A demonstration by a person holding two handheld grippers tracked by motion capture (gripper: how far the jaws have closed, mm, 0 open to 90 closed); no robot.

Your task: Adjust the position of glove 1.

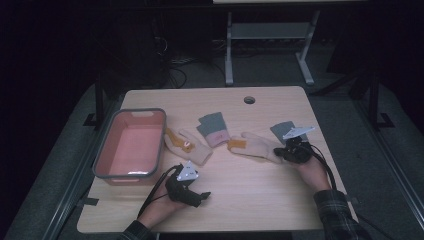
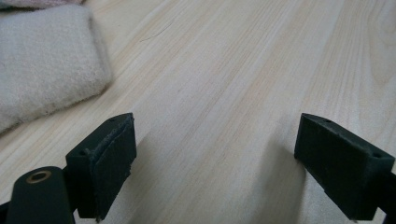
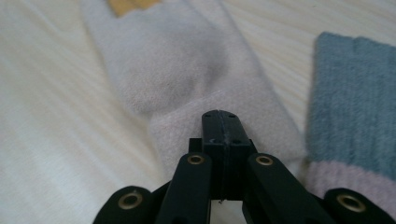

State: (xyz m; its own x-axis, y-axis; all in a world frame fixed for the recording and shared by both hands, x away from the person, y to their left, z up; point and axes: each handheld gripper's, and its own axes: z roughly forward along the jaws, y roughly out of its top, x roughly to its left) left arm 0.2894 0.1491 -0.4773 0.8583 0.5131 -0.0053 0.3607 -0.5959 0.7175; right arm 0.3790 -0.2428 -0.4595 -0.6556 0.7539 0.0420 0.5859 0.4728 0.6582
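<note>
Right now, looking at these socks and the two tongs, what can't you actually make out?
- Right tongs: jaws together over the cream sock, right gripper view; whether any fabric is pinched is hidden under the tips.
- Grey sock: cut off by the right edge of that view.
- Other cream sock: cut off by the left edge of the left gripper view.
- Orange marks: too small in the high view.

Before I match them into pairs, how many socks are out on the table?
4. One cream sock lies beside the pink bin; a grey-and-pink sock sits mid-table; a second cream sock is pinched by the right gripper, and a grey sock lies behind it, partly hidden.
</note>
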